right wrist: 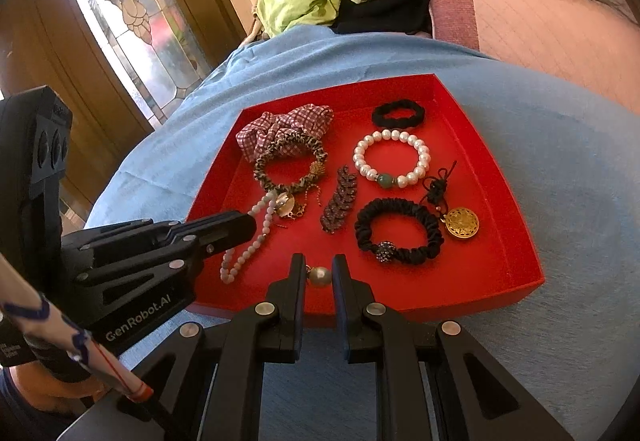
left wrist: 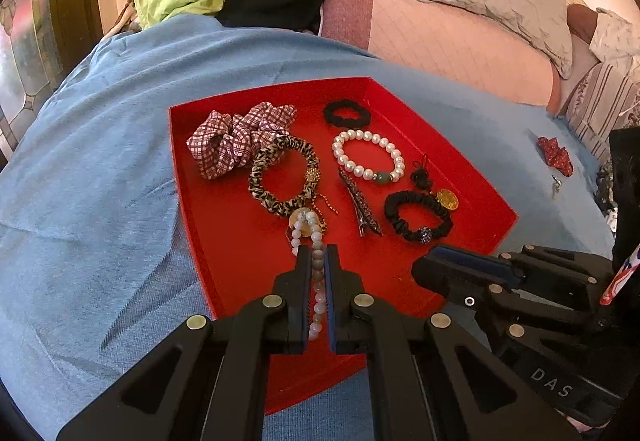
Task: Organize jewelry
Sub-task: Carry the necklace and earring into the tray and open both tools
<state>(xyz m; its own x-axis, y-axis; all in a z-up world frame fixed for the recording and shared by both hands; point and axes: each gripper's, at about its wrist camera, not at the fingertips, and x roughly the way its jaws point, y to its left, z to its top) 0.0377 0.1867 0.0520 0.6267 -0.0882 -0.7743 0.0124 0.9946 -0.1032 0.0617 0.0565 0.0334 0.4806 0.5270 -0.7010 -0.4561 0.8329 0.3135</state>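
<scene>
Left gripper [left wrist: 318, 253] covers the middle of the bead strand [left wrist: 316, 265] – beads show only in the slit between the pads. Tray [left wrist: 440, 113] near edge is hidden behind both grippers in the left wrist view. Plaid scrunchie [right wrist: 288, 125] is partly under the leopard scrunchie [right wrist: 290, 161] in the right wrist view. Small clip [left wrist: 555, 185] on the blue cloth [left wrist: 100, 181] is too small to tell what it is. Red item [left wrist: 556, 157] near it – unclear, maybe fabric. Right gripper [right wrist: 319, 273] hides part of the pearl piece [right wrist: 319, 276]; its attachment is too small to read. Sleeve [right wrist: 60, 333] is cut off at the frame edge.
</scene>
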